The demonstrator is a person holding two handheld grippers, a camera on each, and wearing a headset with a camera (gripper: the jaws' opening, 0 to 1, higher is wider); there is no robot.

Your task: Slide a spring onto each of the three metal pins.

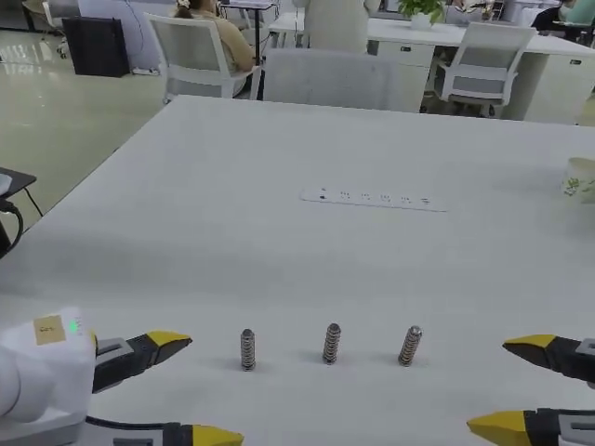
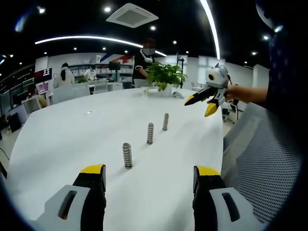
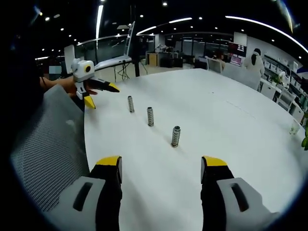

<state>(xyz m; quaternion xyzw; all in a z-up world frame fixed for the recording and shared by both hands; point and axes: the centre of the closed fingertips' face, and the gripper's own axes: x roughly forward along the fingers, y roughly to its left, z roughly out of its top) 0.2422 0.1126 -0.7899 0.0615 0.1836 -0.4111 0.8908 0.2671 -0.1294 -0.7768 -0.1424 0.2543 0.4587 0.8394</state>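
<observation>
Three metal pins stand in a row near the front edge of the white table, each with a spring around it: left pin, middle pin, right pin. My left gripper is open at the left of the row, nothing between its yellow tips; in its own view the nearest pin stands just ahead. My right gripper is open at the right of the row; its view has the nearest pin ahead.
A flush power strip lies in the table's middle. A paper cup stands at the right edge. Office chairs and desks stand beyond the far edge, with a seated person. A potted plant is at the table's end.
</observation>
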